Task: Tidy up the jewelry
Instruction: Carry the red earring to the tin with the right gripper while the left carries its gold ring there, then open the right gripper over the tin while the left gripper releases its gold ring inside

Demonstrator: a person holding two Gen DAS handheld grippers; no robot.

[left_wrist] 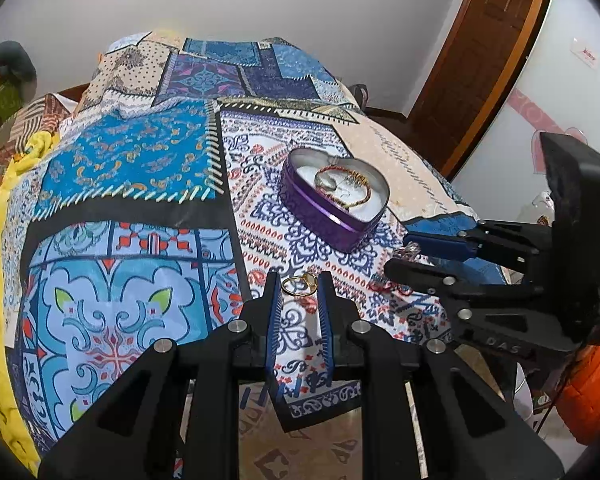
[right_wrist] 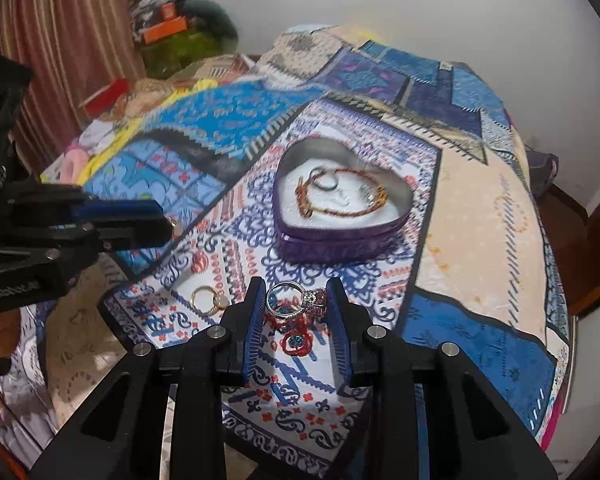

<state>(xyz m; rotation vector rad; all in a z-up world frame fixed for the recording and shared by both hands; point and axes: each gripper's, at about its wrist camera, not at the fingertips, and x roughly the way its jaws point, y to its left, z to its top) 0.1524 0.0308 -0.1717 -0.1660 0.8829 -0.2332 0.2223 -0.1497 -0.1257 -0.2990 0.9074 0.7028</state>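
1. Nearest the left wrist camera, the left gripper (left_wrist: 299, 286) has its blue-padded jaws parted, with a gold ring (left_wrist: 299, 283) standing between the tips. Whether the pads touch the ring I cannot tell; the gap looks about as wide as the ring, so no firm grip shows.
2. Seen from the right wrist camera, the right gripper (right_wrist: 298, 298) is likewise open, bracketing a silver ring (right_wrist: 283, 300) and a jewelled ring (right_wrist: 315, 299) that lie touching each other on the patchwork bedspread (right_wrist: 480, 208). Its jaws stand clear on both sides; it holds nothing.
3. Just nearer the camera than those rings lies a red thread piece with a blue bead (right_wrist: 297, 340), also loose on the cloth.
4. Beyond both grippers sits the purple heart-shaped tin (right_wrist: 342, 240), lid off. Inside are a red-and-gold bracelet (right_wrist: 340, 211) and a dark ring (right_wrist: 325, 181), plus a small pale item I cannot identify.
5. Judged from this, the task is partly done: some pieces already rest in the tin, while the gold ring, the two silver-toned rings and the red thread piece remain outside it, near its pointed end.
6. What is left appears to be closing on each loose piece and carrying it to the tin.
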